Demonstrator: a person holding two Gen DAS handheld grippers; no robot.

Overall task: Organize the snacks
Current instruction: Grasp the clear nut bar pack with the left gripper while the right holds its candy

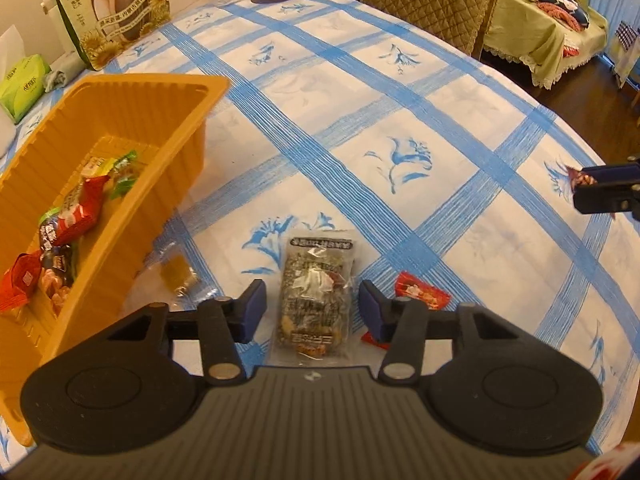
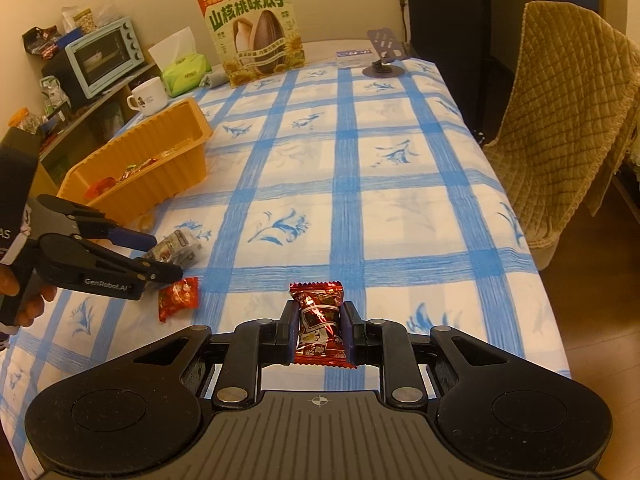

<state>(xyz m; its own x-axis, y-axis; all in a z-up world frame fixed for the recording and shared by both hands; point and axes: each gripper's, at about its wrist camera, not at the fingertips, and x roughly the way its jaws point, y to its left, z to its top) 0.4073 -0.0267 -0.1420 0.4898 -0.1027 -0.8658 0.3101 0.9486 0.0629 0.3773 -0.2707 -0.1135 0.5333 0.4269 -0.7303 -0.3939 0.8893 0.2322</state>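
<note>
**Right gripper grips a red candy; left gripper spread over a clear packet**

The right gripper (image 2: 320,328) has its jaws closed most of the way onto a shiny dark-red candy (image 2: 319,326), pinching it across the middle so both crimped ends of the wrapper stick out near and far. It is held above the blue-checked tablecloth (image 2: 400,200) at the near edge of the table.

To the left, the left gripper (image 1: 312,312) has its jaws wide apart, holding nothing. A clear snack packet (image 1: 314,300) with dark printing lies flat on the cloth between the two fingers, apart from both pads. Just right of that gripper's right finger lies a small red wrapped sweet (image 1: 420,294), also on the cloth.

The orange tray (image 1: 120,208) sits at the left of the table, holding several red and green wrapped snacks. At the far end stand a large sunflower-seed bag (image 2: 256,36) and a green tissue pack (image 2: 185,72).
</note>
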